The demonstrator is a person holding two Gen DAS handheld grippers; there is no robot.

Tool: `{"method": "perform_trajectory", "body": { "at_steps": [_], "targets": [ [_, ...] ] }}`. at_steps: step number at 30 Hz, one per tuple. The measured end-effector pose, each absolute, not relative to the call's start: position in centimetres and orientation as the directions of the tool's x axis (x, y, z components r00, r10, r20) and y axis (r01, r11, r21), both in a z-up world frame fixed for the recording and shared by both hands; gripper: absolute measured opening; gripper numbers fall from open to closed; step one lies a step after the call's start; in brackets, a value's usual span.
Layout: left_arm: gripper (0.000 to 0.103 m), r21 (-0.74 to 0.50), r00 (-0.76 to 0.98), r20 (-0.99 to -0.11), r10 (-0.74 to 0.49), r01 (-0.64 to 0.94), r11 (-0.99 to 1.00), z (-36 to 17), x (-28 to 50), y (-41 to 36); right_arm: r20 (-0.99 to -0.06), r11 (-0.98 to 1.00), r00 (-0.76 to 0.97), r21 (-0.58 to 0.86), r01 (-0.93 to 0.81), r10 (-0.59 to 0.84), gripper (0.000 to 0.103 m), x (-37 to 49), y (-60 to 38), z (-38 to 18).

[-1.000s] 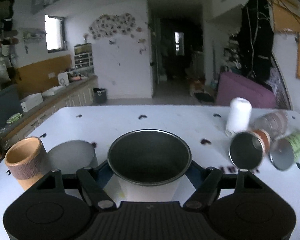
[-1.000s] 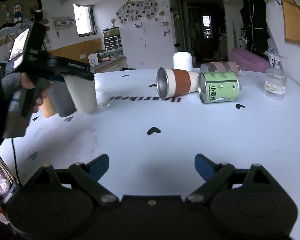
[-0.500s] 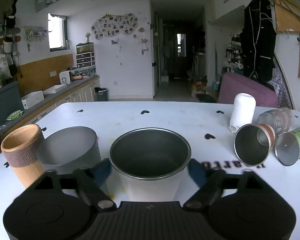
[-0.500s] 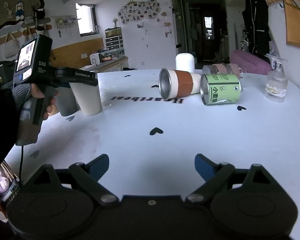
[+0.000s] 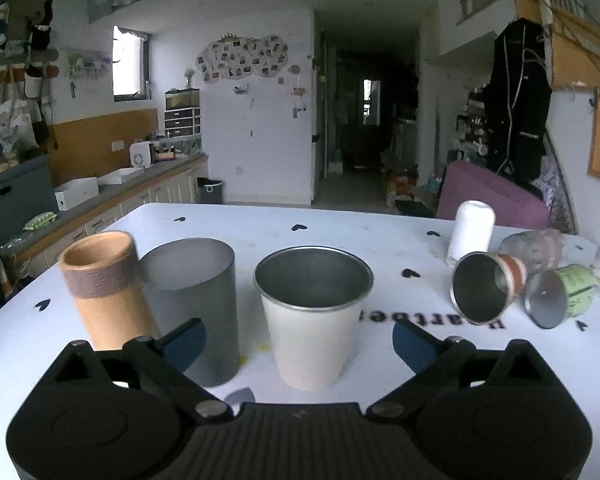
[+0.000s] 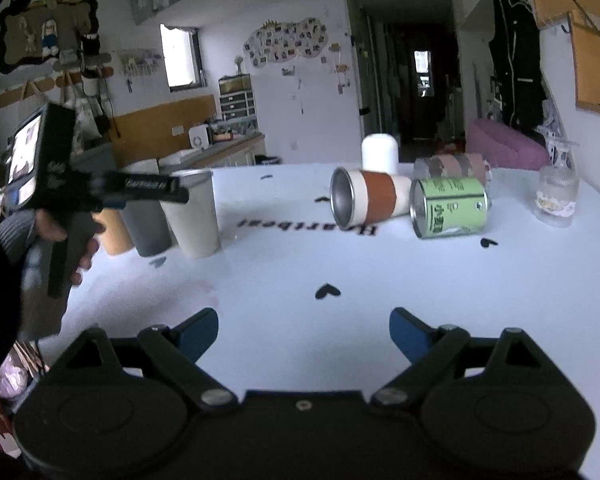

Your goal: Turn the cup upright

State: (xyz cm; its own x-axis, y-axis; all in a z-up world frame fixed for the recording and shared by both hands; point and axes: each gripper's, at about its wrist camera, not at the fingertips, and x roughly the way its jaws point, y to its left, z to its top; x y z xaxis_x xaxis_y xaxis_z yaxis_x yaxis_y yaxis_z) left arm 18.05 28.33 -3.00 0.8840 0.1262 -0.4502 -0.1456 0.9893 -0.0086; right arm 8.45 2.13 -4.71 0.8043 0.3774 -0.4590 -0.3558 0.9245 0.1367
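A cream metal cup point(image 5: 314, 316) stands upright on the white table point(image 5: 340, 236), free of my open left gripper point(image 5: 298, 344), which sits just behind it. It also shows in the right wrist view point(image 6: 194, 216). A grey cup point(image 5: 196, 300) and a tan cup point(image 5: 104, 284) stand upright to its left. A brown-banded metal cup point(image 6: 366, 200) and a green-labelled cup point(image 6: 448, 206) lie on their sides. My right gripper point(image 6: 304, 330) is open and empty above the table.
A white cylinder point(image 6: 380, 152) stands at the back, with a striped glass point(image 6: 452, 164) lying near it. A clear glass bottle point(image 6: 556, 192) stands at the far right. The hand holding the left gripper point(image 6: 60, 216) is at the left of the right wrist view.
My left gripper opened, let go of the cream cup and drew back from it. The cup now stands free on the table. The right gripper stayed open and nearly still.
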Motion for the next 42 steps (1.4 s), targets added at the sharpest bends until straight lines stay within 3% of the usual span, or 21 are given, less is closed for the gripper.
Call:
{"method": "perform_trajectory", "body": {
  "at_steps": [21,42],
  "targets": [
    [0.103,-0.073,0.907,-0.416,0.065,-0.105,0.992,-0.9,6.0,28.2,-0.351,0.929,0.861,0.095,-0.358,0.368,0.096,5.4,2.9,-1.5],
    [0.103,-0.011,0.922,-0.382,0.067,-0.077,0.997,-0.7,1.5,26.4,-0.326,0.941,0.886,0.045,-0.335,0.331,0.103,3.9,3.6,-0.3]
  ]
}}
